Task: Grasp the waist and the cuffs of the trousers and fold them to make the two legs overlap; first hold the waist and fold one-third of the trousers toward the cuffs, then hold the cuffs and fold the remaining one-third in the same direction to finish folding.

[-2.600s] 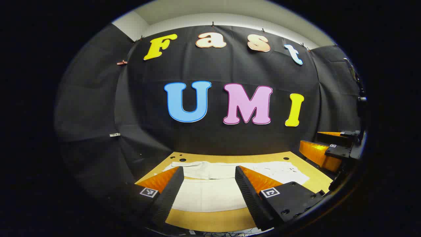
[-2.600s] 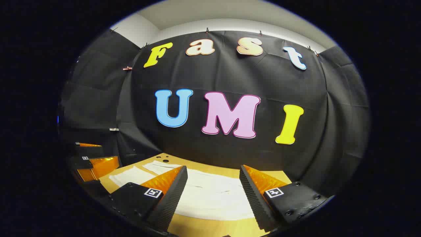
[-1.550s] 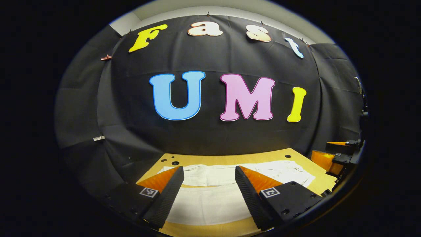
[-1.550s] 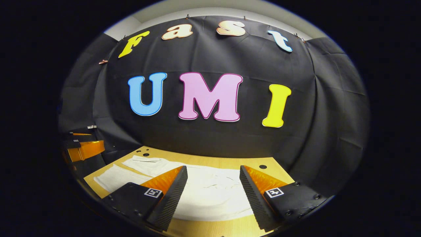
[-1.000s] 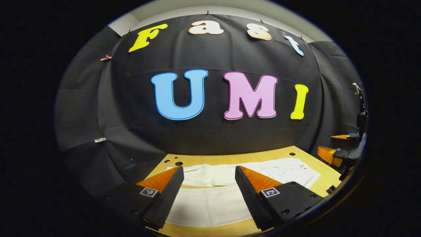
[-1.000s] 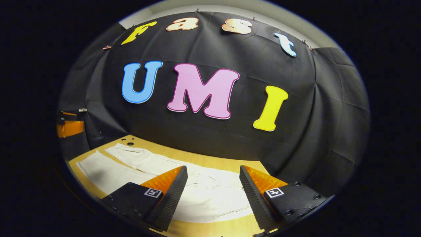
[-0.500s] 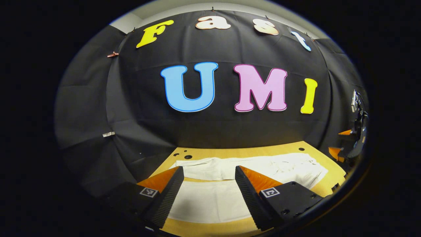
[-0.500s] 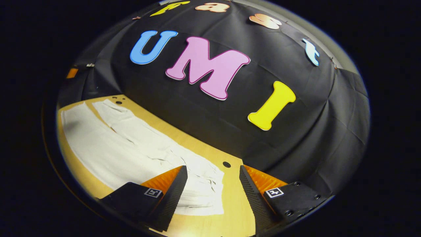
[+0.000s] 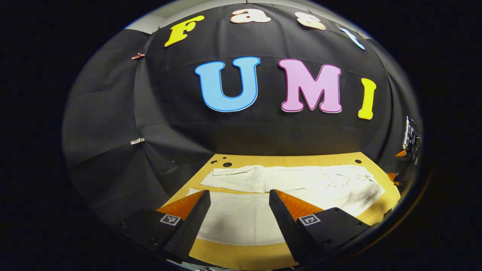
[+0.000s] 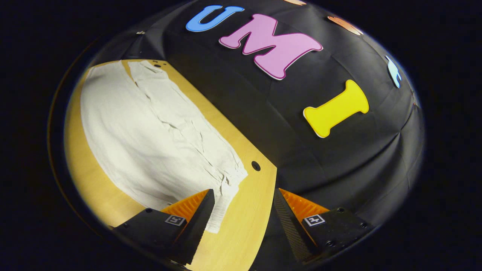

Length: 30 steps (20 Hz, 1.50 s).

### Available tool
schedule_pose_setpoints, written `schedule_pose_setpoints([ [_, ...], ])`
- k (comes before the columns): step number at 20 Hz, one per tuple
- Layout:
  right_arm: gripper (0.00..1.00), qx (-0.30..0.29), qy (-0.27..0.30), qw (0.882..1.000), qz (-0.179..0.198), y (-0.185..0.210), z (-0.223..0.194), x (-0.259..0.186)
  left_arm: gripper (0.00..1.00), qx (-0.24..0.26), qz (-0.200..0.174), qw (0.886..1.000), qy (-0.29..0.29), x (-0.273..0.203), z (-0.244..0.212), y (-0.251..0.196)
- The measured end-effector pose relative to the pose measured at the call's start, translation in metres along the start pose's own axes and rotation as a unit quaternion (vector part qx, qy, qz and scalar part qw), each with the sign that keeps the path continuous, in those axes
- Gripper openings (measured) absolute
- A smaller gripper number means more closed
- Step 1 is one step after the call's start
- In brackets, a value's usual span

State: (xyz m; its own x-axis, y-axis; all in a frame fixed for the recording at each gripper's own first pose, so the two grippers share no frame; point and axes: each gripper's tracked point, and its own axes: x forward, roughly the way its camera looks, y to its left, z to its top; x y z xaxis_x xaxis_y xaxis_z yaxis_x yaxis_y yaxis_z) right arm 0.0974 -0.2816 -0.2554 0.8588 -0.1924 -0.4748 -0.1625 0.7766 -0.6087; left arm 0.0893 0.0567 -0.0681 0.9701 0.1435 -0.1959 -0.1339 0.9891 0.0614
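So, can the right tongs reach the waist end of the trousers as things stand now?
Probably yes: the right tongs are open, just above the waist end of the trousers, and nothing lies between them on the table.

Trousers (image 9: 301, 184) off-white, plain, faintly creased. Table (image 10: 244, 226) yellow-tan wood grain, with small dark round holes. Wall (image 9: 113, 113) black cloth.

Left gripper (image 9: 238, 218) and right gripper (image 10: 243, 220): each carries two wedge-shaped fingers (image 9: 190, 226) with ribbed inner faces, black screw-fastened mounts and small square black-and-white marker tags.
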Motion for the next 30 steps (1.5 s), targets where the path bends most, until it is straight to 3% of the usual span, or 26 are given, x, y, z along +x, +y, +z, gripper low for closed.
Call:
schedule_pose_setpoints([
  [3, 0.97, -0.013, 0.022, 0.999, 0.032, 0.01, -0.031, 0.014, 0.99, 0.024, 0.0, 1.0, 0.01, -0.002, -0.007, -0.012],
  [7, 0.98, -0.09, 0.039, 0.992, 0.077, 0.022, -0.066, 0.018, 0.99, 0.05, -0.012, 0.999, 0.014, -0.005, -0.008, -0.04],
  [12, 0.97, -0.135, 0.05, 0.982, 0.124, 0.041, -0.095, 0.025, 0.99, 0.037, -0.037, 0.998, 0.03, -0.003, -0.016, -0.072],
  [16, 0.97, -0.18, 0.059, 0.968, 0.165, 0.062, -0.115, 0.035, 0.99, 0.03, -0.029, 0.998, 0.039, -0.001, -0.018, -0.074],
  [21, 0.95, -0.215, 0.031, 0.962, 0.162, 0.067, -0.102, 0.047, 0.99, 0.019, -0.006, 0.998, 0.053, -0.005, -0.023, -0.062],
  [26, 0.94, -0.352, 0.004, 0.925, 0.143, 0.084, -0.089, 0.062, 0.99, -0.007, 0.002, 0.997, 0.072, -0.006, -0.032, -0.056],
  [27, 0.73, -0.365, 0.005, 0.921, 0.139, 0.087, -0.09, 0.064, 0.99, -0.008, 0.002, 0.997, 0.074, -0.005, -0.032, -0.055],
  [28, 0.72, -0.374, 0.005, 0.917, 0.137, 0.089, -0.087, 0.063, 0.99, -0.007, 0.003, 0.997, 0.076, -0.003, -0.034, -0.053],
  [30, 0.57, -0.37, 0.022, 0.918, 0.144, 0.092, -0.091, 0.063, 0.99, -0.003, 0.008, 0.997, 0.075, -0.001, -0.033, -0.043],
])
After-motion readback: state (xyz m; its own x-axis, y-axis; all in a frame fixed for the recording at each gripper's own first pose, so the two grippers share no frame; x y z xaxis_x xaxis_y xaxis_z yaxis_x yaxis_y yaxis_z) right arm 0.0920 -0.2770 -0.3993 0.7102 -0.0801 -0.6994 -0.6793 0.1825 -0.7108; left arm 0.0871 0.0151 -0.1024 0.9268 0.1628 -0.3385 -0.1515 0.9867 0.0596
